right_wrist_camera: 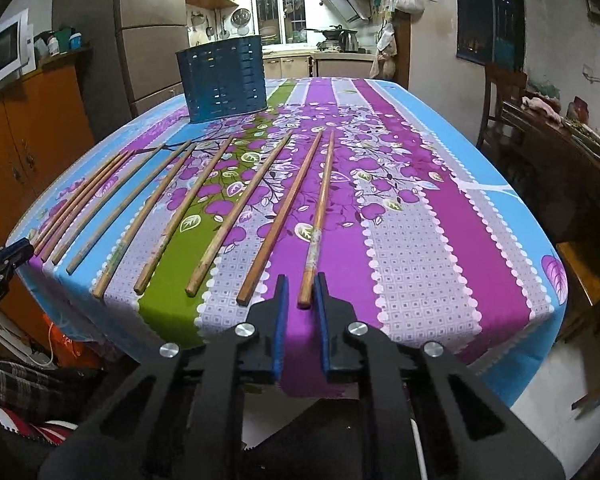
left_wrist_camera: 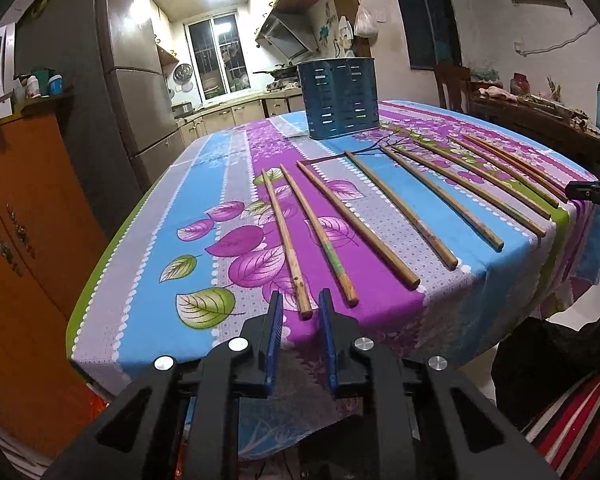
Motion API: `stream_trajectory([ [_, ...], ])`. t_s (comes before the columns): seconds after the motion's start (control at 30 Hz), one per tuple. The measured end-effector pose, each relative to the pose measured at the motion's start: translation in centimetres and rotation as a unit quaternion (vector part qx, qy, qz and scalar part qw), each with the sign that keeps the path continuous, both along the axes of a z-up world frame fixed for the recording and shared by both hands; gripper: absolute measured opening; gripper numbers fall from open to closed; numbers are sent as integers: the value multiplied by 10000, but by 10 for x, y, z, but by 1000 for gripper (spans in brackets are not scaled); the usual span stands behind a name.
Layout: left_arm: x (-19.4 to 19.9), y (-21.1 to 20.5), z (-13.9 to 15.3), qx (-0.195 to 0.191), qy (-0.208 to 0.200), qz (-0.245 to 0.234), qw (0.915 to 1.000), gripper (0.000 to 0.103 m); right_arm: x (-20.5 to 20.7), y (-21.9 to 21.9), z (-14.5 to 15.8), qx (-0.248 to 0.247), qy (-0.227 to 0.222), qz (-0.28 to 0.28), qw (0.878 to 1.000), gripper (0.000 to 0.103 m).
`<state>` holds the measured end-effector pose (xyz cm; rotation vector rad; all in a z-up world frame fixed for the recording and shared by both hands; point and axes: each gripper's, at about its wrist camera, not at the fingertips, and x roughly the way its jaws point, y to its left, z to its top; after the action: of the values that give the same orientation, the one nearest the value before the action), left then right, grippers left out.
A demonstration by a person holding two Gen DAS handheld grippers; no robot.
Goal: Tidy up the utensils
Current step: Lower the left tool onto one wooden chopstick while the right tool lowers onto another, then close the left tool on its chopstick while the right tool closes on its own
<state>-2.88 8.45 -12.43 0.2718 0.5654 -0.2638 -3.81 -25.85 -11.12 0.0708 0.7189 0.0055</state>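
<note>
At table's edge, I am pinching the outermost chopsticks' butt ends, left gripper on the leftmost chopstick, right gripper on the rightmost chopstick. Lifting level should be keeping them from pivoting before the blue holder.

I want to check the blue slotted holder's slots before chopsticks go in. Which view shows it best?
The left wrist view: the blue slotted holder stands fairly central and well lit, with its rows of slots distinct. The right wrist view shows the same holder upper left, darker, its slots harder to read.
</note>
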Motion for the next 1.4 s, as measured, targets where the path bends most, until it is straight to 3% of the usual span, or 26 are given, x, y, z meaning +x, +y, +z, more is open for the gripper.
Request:
stream_trajectory([
  [0.13,-2,1,-2,-138,-33,-132,9998,9,-1,2,-1,-2,-66,-16,10000,6],
  [0.47,-3,2,3,-125,-167,-51,9998,7,-10,-3,3,217,-285,-151,9992,6],
  [0.67,-10,14,41,-551,-523,132,9970,7,-18,-5,27,73,-660,-166,9977,5],
  [0.9,5,27,104,-1107,-993,216,9887,7,-11,-8,77,-143,-1377,26,9904,5],
  [1.13,31,24,146,-1138,-1195,137,9862,7,14,-18,117,-169,-1683,269,9852,5],
  [1.4,73,26,171,-1266,-1031,114,9865,7,43,-24,150,-291,-1807,458,9821,5],
])
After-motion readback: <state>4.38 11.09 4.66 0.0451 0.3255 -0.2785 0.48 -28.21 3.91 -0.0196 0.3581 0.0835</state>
